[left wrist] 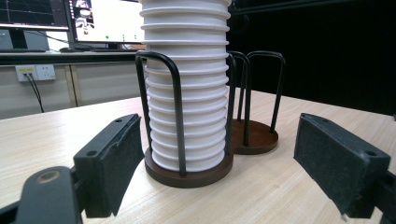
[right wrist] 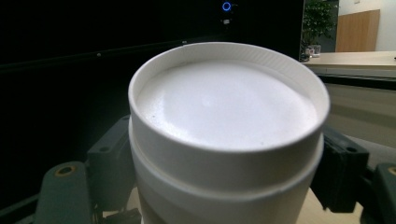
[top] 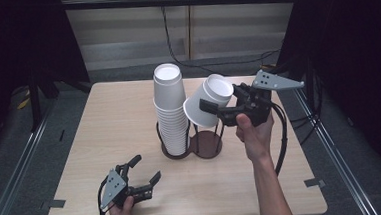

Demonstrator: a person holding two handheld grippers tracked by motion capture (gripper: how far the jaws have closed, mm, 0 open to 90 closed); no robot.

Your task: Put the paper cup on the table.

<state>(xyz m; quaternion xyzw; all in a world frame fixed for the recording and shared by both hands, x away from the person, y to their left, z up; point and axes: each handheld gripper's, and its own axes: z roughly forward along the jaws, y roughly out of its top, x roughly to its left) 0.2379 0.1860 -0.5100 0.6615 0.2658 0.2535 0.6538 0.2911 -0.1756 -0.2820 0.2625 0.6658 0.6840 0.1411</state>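
The right claw (top: 217, 110) clamps a tilted white paper cup (top: 207, 101) above the empty dark wire holder (top: 206, 142). The left claw (top: 144, 169) rests jaws apart on the pale wooden surface (top: 104, 123) — facing the tall stack of white paper cups (top: 170, 108).

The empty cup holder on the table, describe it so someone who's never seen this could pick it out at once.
On the light wooden table, near its middle, two round brown bases with black wire hoops stand side by side. The empty holder is the one on the right, under the tilted cup held in the right tongs. Its neighbour carries a tall stack of white cups.
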